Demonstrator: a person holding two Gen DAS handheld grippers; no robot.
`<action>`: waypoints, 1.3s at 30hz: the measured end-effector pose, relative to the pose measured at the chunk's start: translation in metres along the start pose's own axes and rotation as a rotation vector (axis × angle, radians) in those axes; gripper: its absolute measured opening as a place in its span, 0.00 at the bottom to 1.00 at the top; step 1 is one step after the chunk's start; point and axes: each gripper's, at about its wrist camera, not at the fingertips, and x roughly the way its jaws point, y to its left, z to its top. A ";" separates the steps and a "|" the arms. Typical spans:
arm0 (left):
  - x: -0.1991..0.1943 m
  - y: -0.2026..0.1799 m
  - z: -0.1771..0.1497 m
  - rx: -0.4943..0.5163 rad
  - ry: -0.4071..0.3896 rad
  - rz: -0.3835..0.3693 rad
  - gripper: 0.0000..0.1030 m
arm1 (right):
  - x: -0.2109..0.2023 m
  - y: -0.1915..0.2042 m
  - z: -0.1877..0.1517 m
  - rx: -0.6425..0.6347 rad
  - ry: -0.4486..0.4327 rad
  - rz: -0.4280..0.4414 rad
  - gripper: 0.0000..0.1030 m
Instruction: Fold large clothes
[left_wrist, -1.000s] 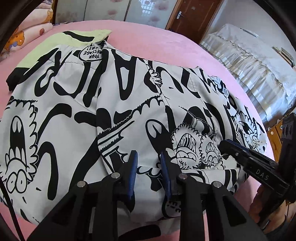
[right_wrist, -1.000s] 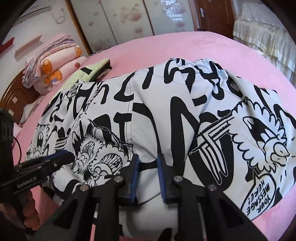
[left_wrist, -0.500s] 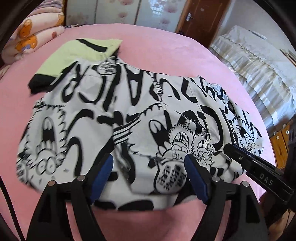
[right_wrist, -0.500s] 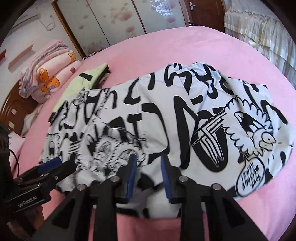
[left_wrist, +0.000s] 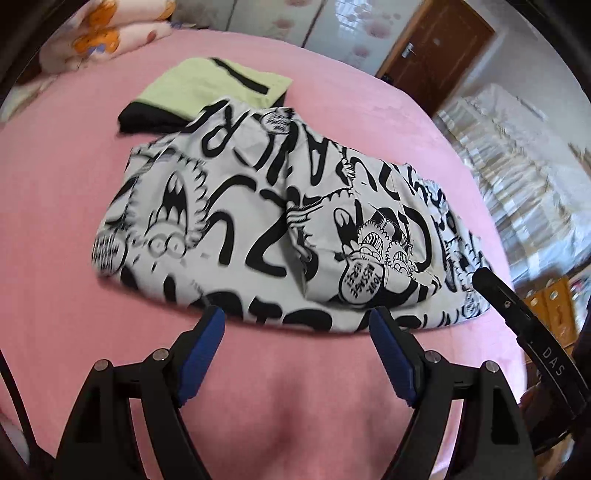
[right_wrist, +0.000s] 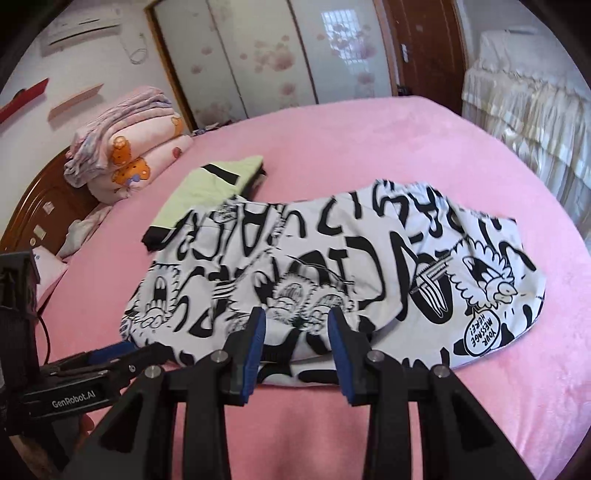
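A white garment with black cartoon print (left_wrist: 258, 229) (right_wrist: 332, 258) lies folded into a wide flat bundle on the pink bed (left_wrist: 74, 221) (right_wrist: 369, 147). My left gripper (left_wrist: 295, 314) hovers above the garment's near edge with its blue pads wide apart and nothing between them. My right gripper (right_wrist: 296, 314) hangs over the same near edge; its jaws are opening and the pads are clear of the cloth. The right gripper also shows in the left wrist view (left_wrist: 517, 325), and the left gripper in the right wrist view (right_wrist: 110, 354).
A folded green and black garment (left_wrist: 207, 88) (right_wrist: 210, 184) lies beyond the printed one, partly under its far corner. Stacked quilts (right_wrist: 129, 147) rest by the wooden headboard (right_wrist: 37, 199). Cream-draped furniture (right_wrist: 524, 110) stands past the bed's right side.
Both grippers let go of the printed garment's near edge and pulled up and back. The left jaws went from shut to wide apart; the right jaws spread partway. The garment now lies flat.
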 end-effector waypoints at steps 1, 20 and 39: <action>-0.001 0.007 -0.004 -0.023 0.003 -0.017 0.78 | -0.002 0.003 -0.001 -0.007 -0.006 0.001 0.34; 0.096 0.115 -0.004 -0.418 -0.122 -0.287 0.78 | 0.047 0.019 0.003 -0.050 -0.022 -0.016 0.34; 0.062 0.013 0.038 -0.137 -0.457 0.047 0.09 | 0.148 -0.007 -0.020 -0.102 0.091 -0.043 0.17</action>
